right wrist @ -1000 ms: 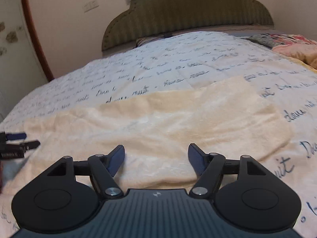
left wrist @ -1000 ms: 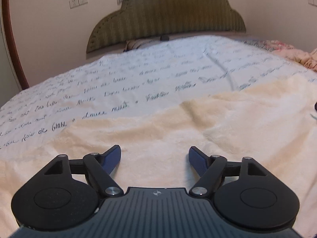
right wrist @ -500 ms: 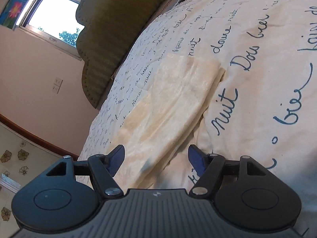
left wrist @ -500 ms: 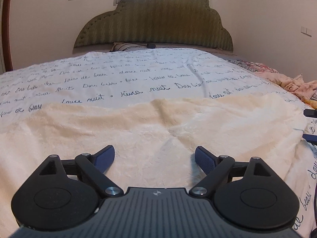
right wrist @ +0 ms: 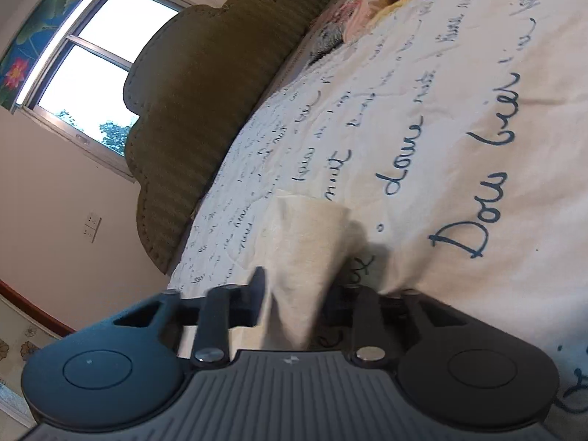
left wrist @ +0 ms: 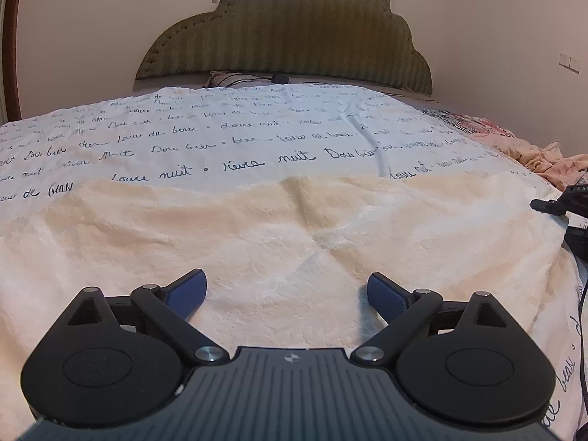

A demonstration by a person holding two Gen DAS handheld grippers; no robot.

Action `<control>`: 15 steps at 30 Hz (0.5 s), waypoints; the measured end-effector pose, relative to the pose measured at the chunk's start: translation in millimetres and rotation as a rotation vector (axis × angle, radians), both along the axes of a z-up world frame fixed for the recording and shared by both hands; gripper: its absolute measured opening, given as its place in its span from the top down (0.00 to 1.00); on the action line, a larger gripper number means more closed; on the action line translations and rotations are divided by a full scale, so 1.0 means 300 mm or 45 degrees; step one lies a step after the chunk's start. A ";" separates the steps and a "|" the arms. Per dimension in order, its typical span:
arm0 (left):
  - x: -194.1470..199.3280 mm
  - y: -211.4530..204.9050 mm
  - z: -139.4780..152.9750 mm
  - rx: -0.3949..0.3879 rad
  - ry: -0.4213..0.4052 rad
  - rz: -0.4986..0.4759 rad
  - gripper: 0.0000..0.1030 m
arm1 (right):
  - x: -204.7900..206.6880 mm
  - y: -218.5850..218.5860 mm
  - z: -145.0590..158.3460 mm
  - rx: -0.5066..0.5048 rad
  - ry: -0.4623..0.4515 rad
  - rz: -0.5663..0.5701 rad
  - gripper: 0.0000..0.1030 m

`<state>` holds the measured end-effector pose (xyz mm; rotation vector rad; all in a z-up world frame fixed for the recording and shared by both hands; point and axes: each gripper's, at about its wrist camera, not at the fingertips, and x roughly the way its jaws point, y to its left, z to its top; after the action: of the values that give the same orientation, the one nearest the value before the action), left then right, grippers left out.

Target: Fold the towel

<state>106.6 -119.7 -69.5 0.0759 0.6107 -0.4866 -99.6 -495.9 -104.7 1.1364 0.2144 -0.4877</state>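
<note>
A cream fluffy towel (left wrist: 257, 228) lies spread across the bed, with creases near its middle. My left gripper (left wrist: 286, 286) hovers low over the towel's near part, open, its blue pads wide apart and holding nothing. The right gripper (left wrist: 551, 205) shows as a dark shape at the towel's right end. In the right wrist view, which is tilted and blurred, my right gripper (right wrist: 294, 301) is shut on the towel (right wrist: 308, 228). A bunched end of the cloth rises between its fingers, and the right fingertip is hidden behind the cloth.
A white bedspread (left wrist: 257, 136) with dark handwriting print covers the bed. An olive padded headboard (left wrist: 294, 36) stands at the far end below a window (right wrist: 92, 55). Crumpled pink bedding (left wrist: 551, 161) lies at the far right. A dark cable (left wrist: 582, 330) hangs at the right edge.
My right gripper tilted, dropped to the towel's right end and went from open to shut on it. The left gripper levelled out, widened a little and stayed open over the towel.
</note>
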 end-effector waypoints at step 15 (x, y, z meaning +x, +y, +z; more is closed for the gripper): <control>0.171 0.195 -0.006 -1.215 0.799 -0.033 0.00 | 0.157 0.563 0.358 -0.965 0.028 0.637 0.89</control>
<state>158.0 -61.2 -71.3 -1.0082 0.9282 -0.7924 -52.4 -327.1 2.8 0.3117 0.2897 -0.1044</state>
